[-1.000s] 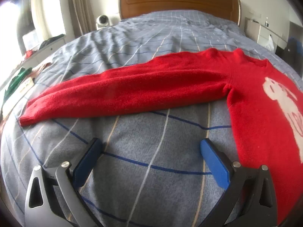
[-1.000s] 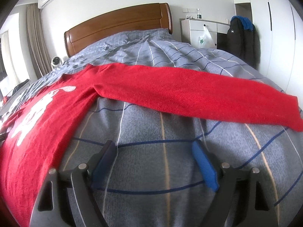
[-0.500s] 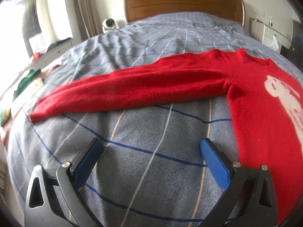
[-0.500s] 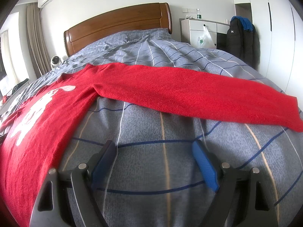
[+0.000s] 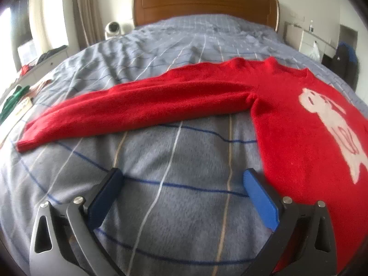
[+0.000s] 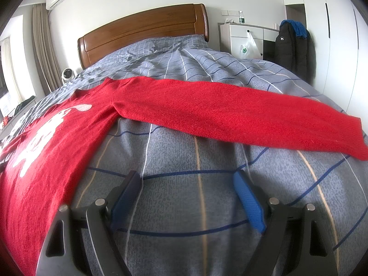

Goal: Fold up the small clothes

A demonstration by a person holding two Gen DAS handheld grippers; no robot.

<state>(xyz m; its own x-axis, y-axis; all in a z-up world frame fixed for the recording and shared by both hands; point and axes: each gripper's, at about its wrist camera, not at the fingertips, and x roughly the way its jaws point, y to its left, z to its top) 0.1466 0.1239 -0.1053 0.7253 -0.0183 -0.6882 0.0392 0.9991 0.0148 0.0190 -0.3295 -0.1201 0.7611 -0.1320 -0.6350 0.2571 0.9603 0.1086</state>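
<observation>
A red sweater (image 5: 287, 124) with a white figure on its chest lies flat, face up, on the grey-blue checked bedspread (image 5: 174, 207). Its one sleeve (image 5: 138, 108) stretches out to the left in the left wrist view. The other sleeve (image 6: 241, 112) stretches out to the right in the right wrist view, where the sweater body (image 6: 46, 151) lies at the left. My left gripper (image 5: 181, 186) is open and empty, over bare bedspread below the left sleeve. My right gripper (image 6: 187, 188) is open and empty, over bare bedspread (image 6: 197, 207) below the right sleeve.
A wooden headboard (image 5: 204, 2) stands at the far end of the bed. A low shelf with clutter (image 5: 20, 87) runs along the left side. A white cabinet (image 6: 243, 36) and a dark jacket (image 6: 292, 43) stand at the right, by a white wardrobe.
The left wrist view has swung slightly, so the left sleeve sits more to the right and a little higher in it. The right gripper has hardly moved. Both stay open.
</observation>
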